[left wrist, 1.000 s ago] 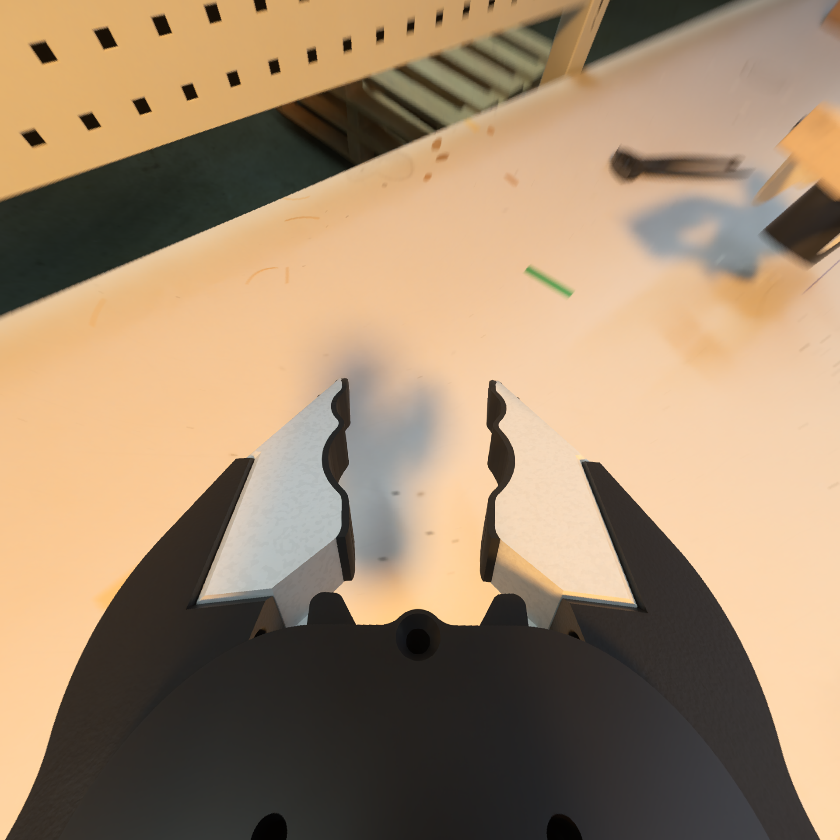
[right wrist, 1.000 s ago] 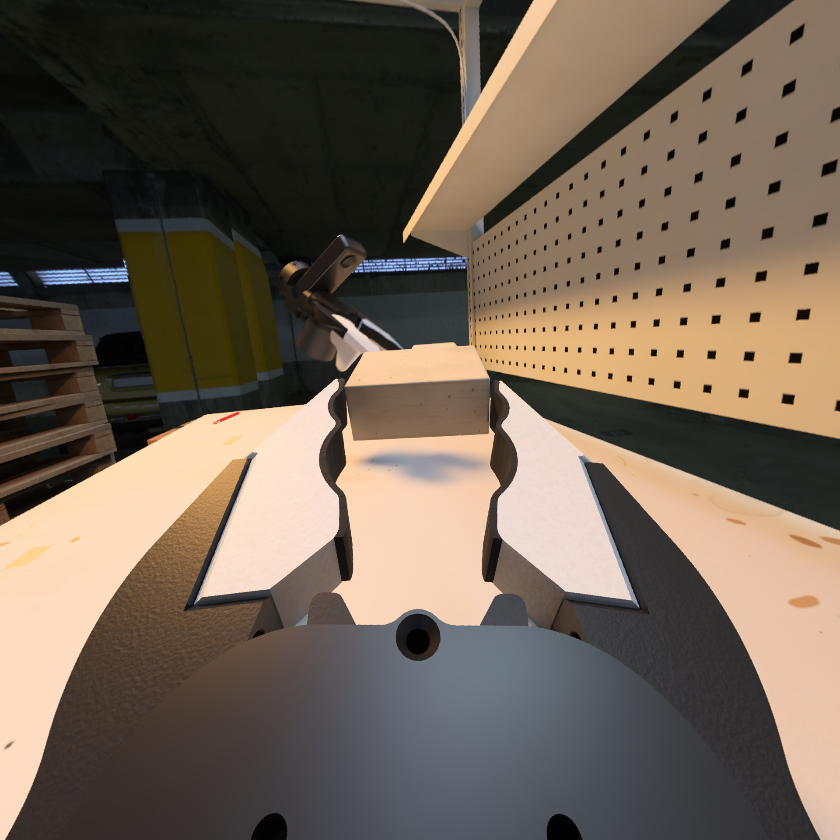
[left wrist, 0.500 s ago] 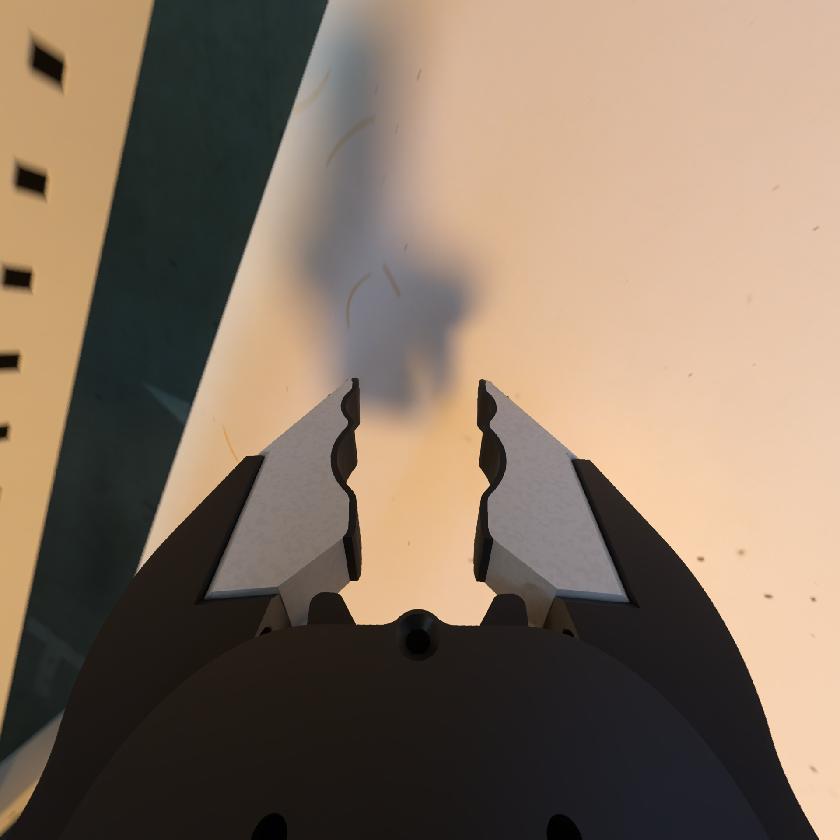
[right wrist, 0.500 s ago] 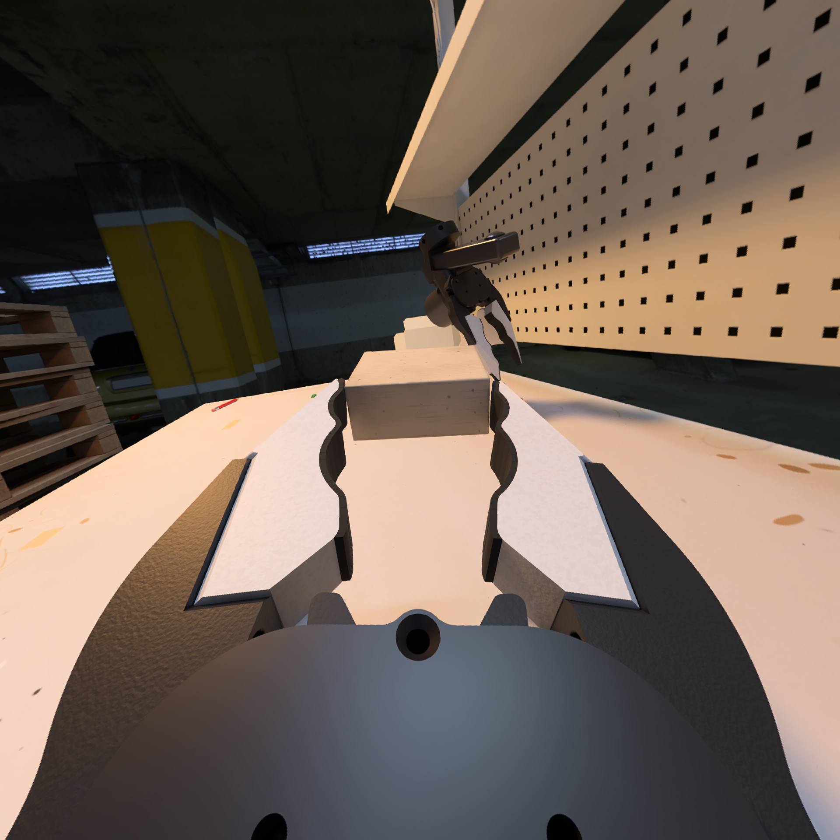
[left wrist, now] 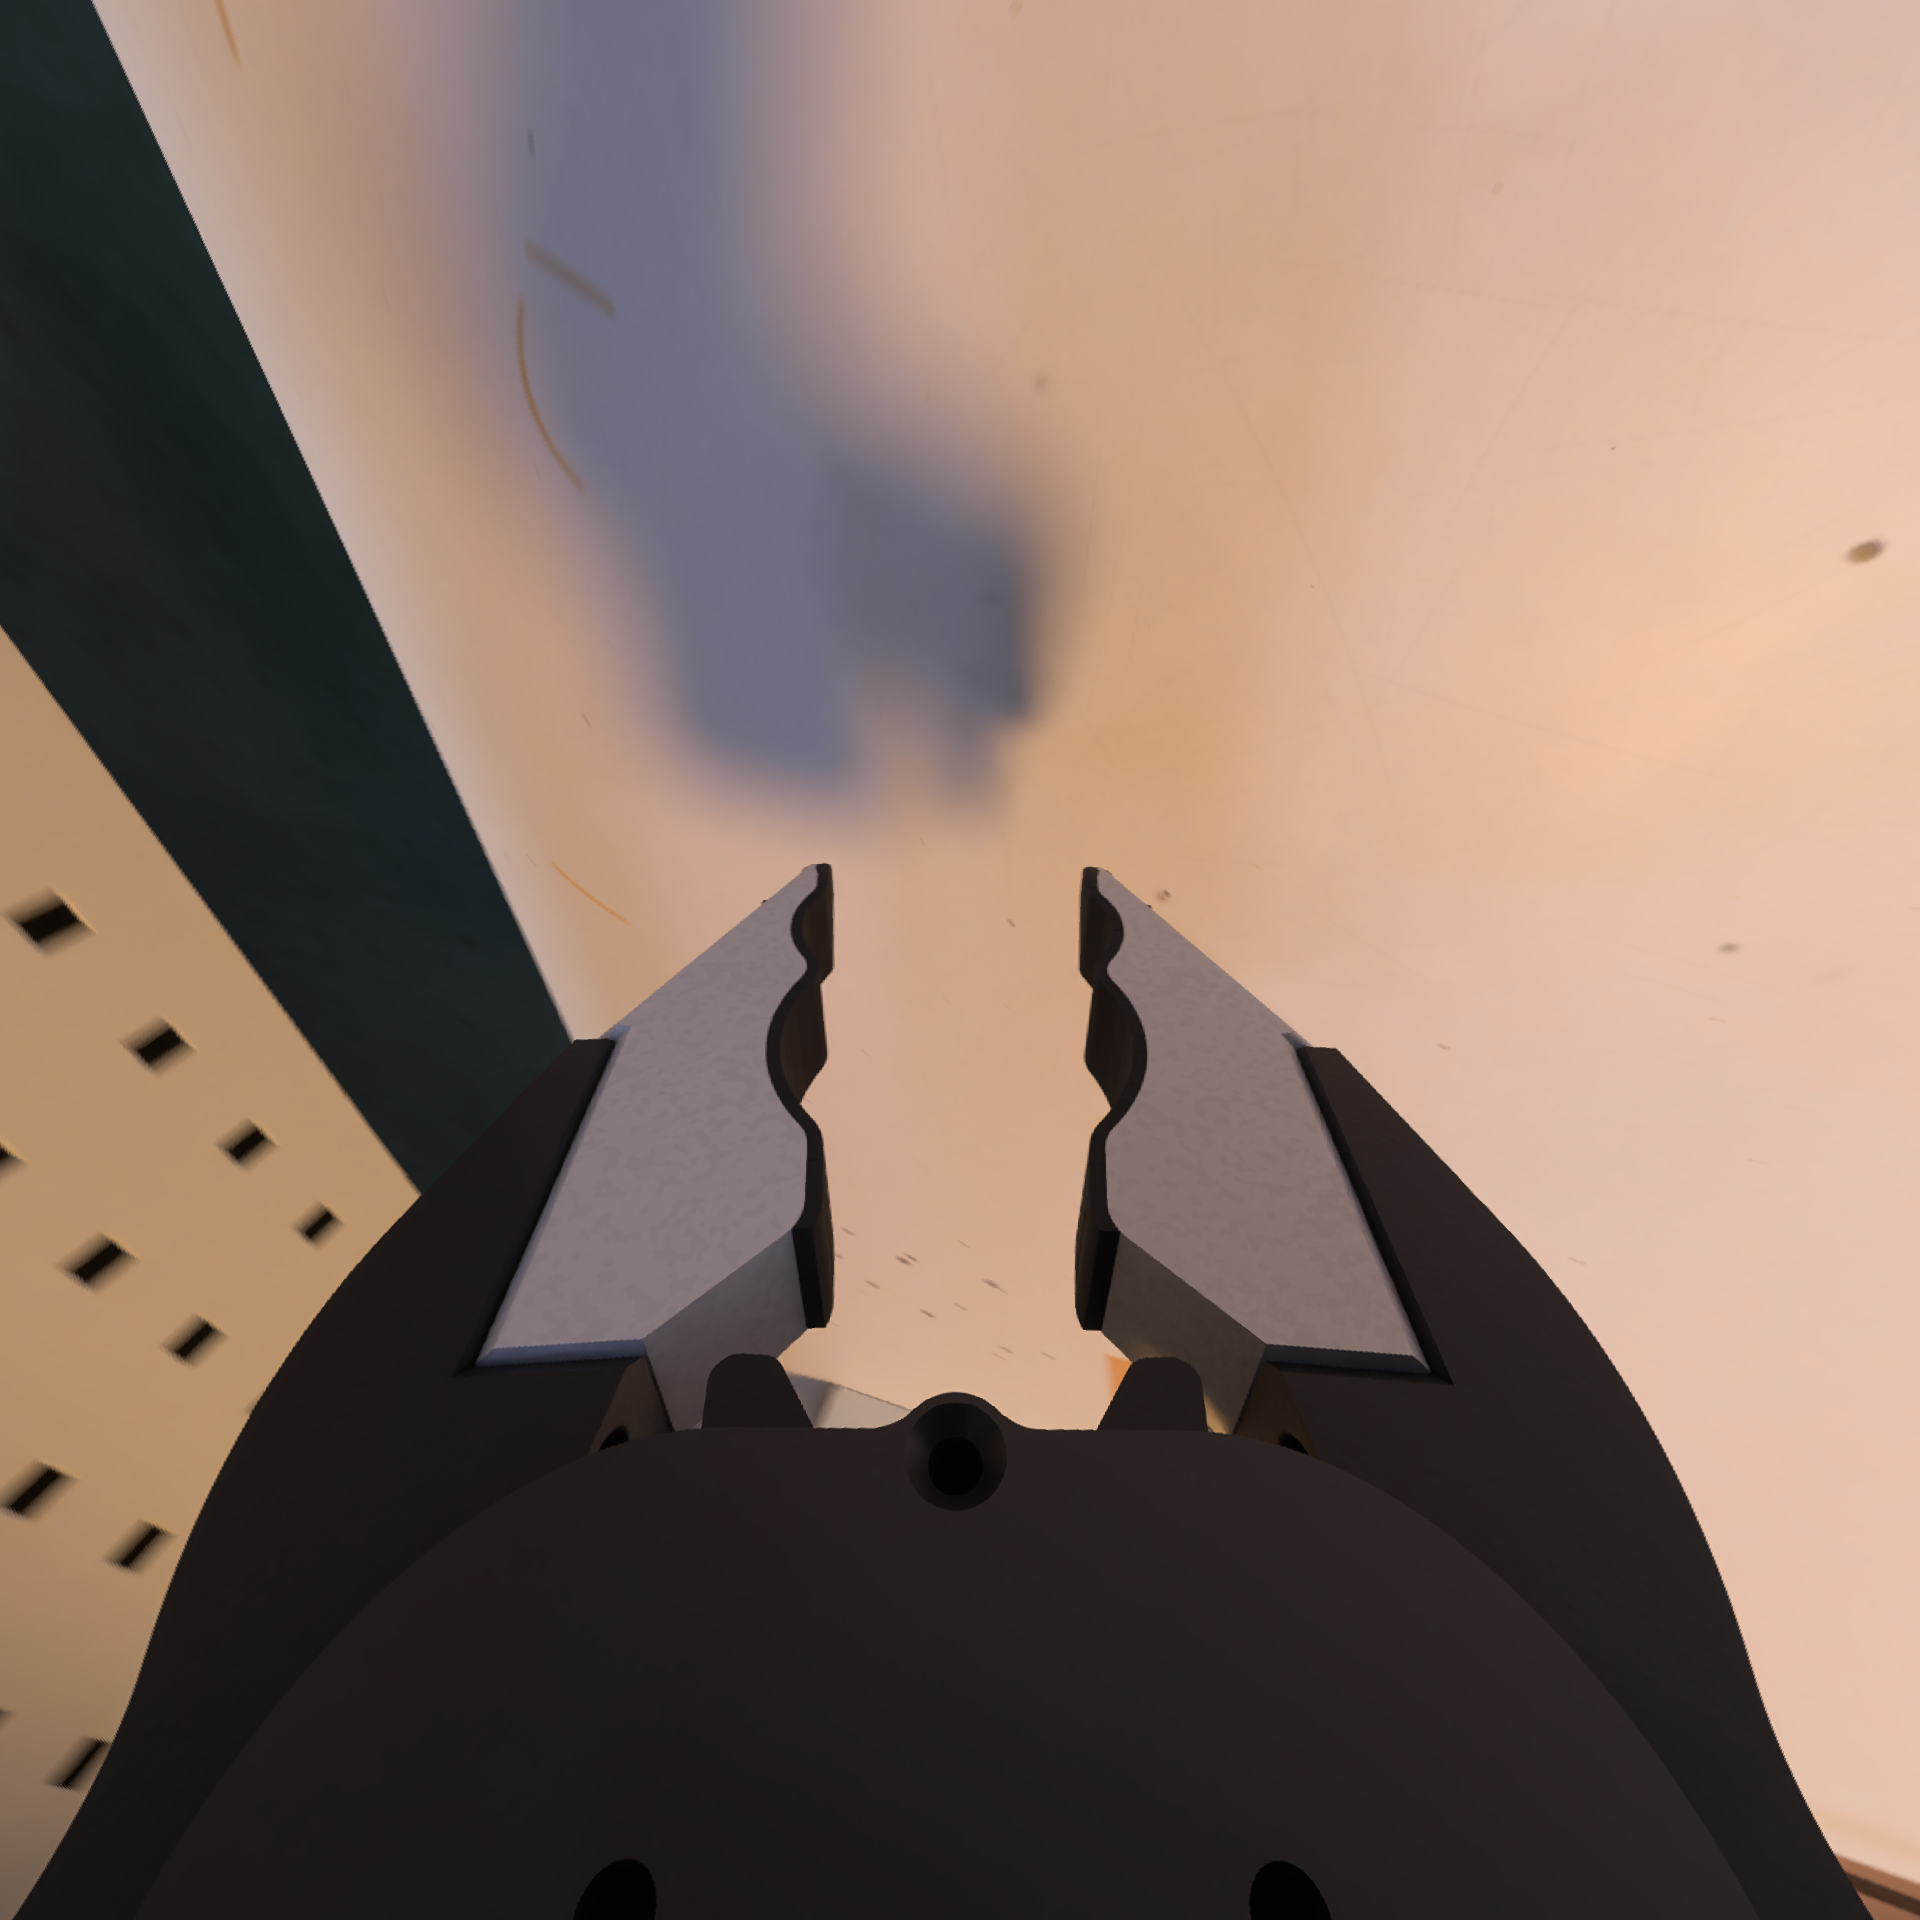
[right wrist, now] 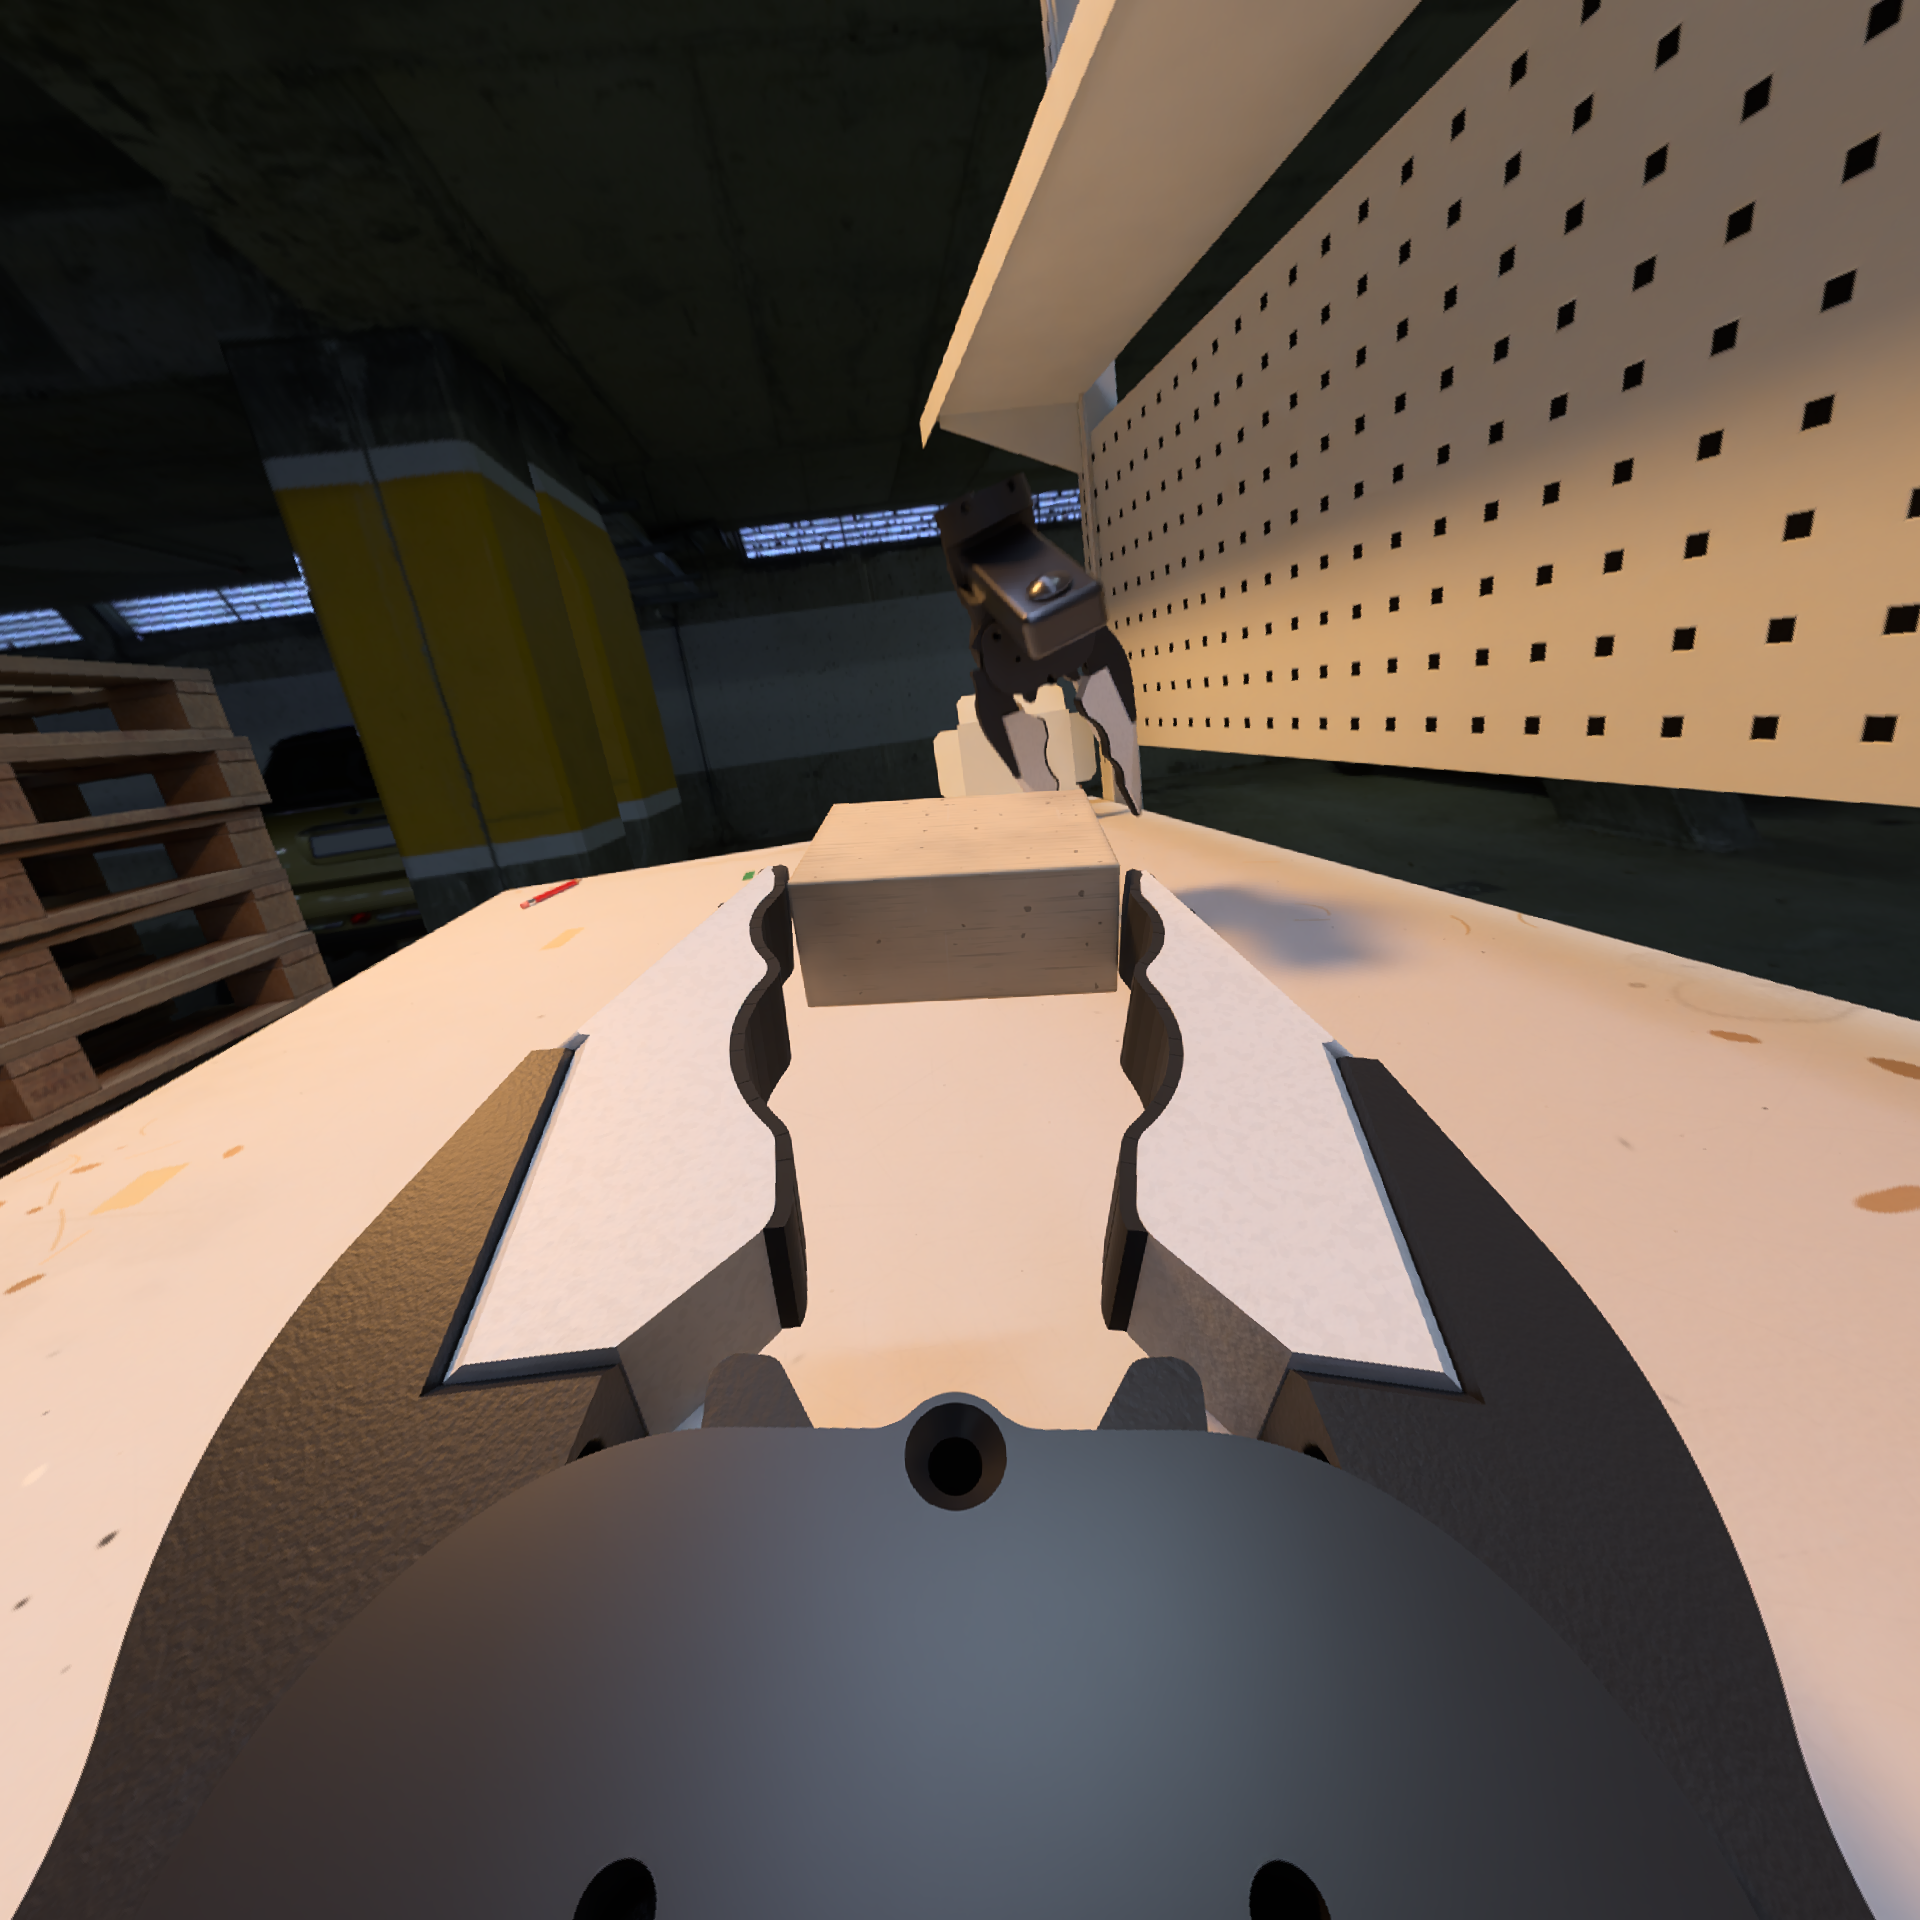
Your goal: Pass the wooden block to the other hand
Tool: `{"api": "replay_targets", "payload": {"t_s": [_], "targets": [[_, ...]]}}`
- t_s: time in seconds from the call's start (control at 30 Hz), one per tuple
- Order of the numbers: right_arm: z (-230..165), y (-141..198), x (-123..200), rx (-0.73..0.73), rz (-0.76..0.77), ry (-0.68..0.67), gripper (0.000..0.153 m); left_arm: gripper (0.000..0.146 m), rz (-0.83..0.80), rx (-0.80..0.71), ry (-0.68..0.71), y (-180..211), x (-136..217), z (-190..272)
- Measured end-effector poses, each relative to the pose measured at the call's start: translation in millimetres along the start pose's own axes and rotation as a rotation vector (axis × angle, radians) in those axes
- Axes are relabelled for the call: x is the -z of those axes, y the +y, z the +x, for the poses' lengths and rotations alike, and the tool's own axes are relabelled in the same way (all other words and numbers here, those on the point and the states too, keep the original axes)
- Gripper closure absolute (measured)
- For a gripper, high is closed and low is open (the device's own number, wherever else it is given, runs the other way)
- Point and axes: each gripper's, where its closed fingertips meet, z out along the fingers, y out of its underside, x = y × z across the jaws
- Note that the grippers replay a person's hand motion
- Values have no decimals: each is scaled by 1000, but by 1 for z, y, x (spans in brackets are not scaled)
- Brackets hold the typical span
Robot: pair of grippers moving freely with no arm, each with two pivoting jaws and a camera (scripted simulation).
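Observation:
A pale wooden block point(right wrist: 956, 914) sits between the tips of my right gripper point(right wrist: 956, 883), which is shut on it and holds it just above the table point(right wrist: 1455, 1143). My left gripper point(left wrist: 956, 883) is open and empty, pointing down at the table point(left wrist: 1455, 520), with its shadow point(left wrist: 862, 623) ahead of the tips. In the right wrist view the left gripper point(right wrist: 1081, 758) hangs beyond the block, a little to the right, with its fingers pointing down, close to the pegboard. The block does not show in the left wrist view.
A cream pegboard point(right wrist: 1558, 499) with a shelf point(right wrist: 1091, 208) above it runs along the table's right side; it also shows in the left wrist view point(left wrist: 125, 1195). Wooden pallets point(right wrist: 125, 862) and yellow pillars point(right wrist: 468, 644) stand beyond the table. A red pencil point(right wrist: 549, 894) lies at its far edge.
The left gripper has swung from the left toward the pegboard, turned to point down, and come nearer the block. The right gripper still holds the block, with the view tilted slightly downward.

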Motion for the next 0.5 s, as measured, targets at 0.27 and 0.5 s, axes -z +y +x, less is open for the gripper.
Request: {"api": "replay_targets", "payload": {"t_s": [0.27, 0.5], "targets": [[-3, 0, -1, 3, 5, -5, 89, 100, -6, -316, -149, -19, -25, -9], [-2, -3, 1, -1, 31, 7, 89, 134, 158, -126, -243, -38, 18, -26]]}}
